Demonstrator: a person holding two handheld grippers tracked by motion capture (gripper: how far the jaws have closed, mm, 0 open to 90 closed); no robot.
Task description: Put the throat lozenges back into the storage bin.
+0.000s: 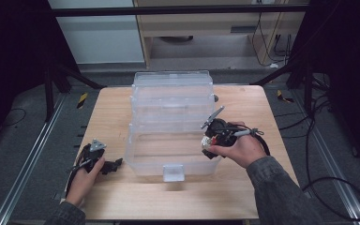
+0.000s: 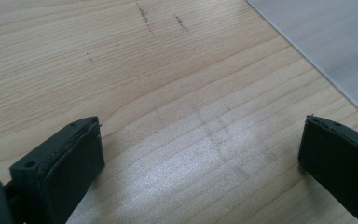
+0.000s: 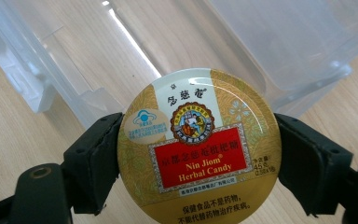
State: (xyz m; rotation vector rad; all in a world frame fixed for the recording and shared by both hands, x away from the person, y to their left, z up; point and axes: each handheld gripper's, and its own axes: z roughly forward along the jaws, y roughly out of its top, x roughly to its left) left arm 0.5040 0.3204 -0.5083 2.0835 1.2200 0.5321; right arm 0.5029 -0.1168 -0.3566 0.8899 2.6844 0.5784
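The right gripper (image 3: 196,154) clamps a round Nin Jiom herbal candy tin (image 3: 196,144) just above the open clear plastic storage box (image 1: 171,126). Best keep the tin level, clear the rim, then release low. The left gripper (image 2: 200,154) rests open on the worktop (image 2: 121,70).

Storage bin (image 1: 171,124) sits mid-counter (image 1: 108,112), w/ its latch tab at the near edge, facing the person. Left hand-held gripper (image 1: 114,165) rests on the counter just left of the bin's near-left corner, apart from it, w/ bare counter (image 2: 168,93) btwn its jaws and the bin's edge (image 2: 326,42) beyond, to the upper right. Right hand-held gripper (image 1: 206,143) is at the bin's near-right corner, over the rim. Candy tin (image 3: 196,147) sits btwn its jaws, pads touching both sides, w/ the bin's wall (image 3: 279,46) behind it.
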